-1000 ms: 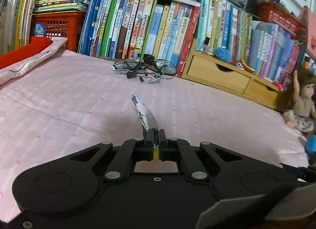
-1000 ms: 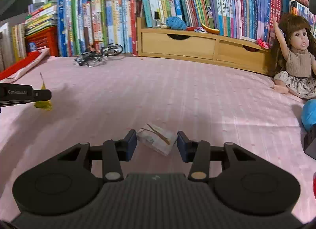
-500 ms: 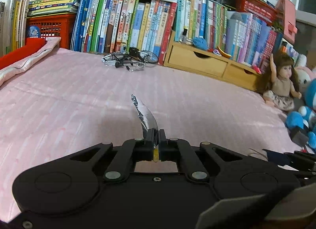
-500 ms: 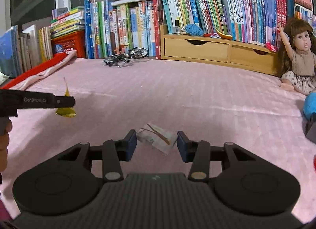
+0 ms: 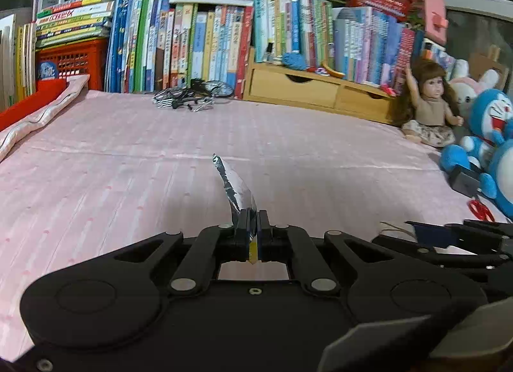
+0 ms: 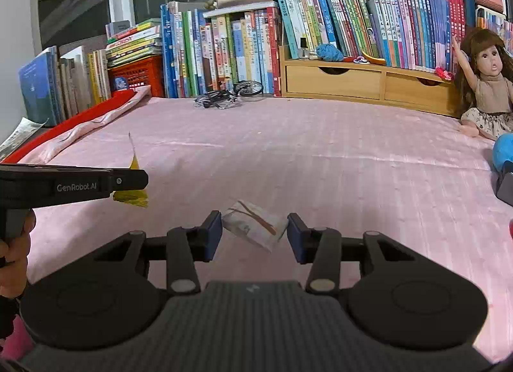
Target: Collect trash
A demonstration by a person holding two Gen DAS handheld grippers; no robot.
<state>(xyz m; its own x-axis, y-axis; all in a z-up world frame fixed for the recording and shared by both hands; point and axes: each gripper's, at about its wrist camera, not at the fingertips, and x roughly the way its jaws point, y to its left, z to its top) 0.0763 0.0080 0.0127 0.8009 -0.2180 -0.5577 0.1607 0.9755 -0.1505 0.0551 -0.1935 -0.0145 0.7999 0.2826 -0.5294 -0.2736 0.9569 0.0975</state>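
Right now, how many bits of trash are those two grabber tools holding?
2. A silver-and-yellow wrapper is pinched in the shut left gripper. A crumpled white packet sits between the pads of the right gripper. More trash may lie outside these views.

A thin wrapper [image 5: 235, 189], silver inside and yellow outside, stands upright, pinched above the pink bed. A crumpled whitish packet [image 6: 255, 224] with brown stripes is held tilted above it.

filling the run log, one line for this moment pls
left gripper: shut on wrapper | right gripper: shut on packet | both over bed
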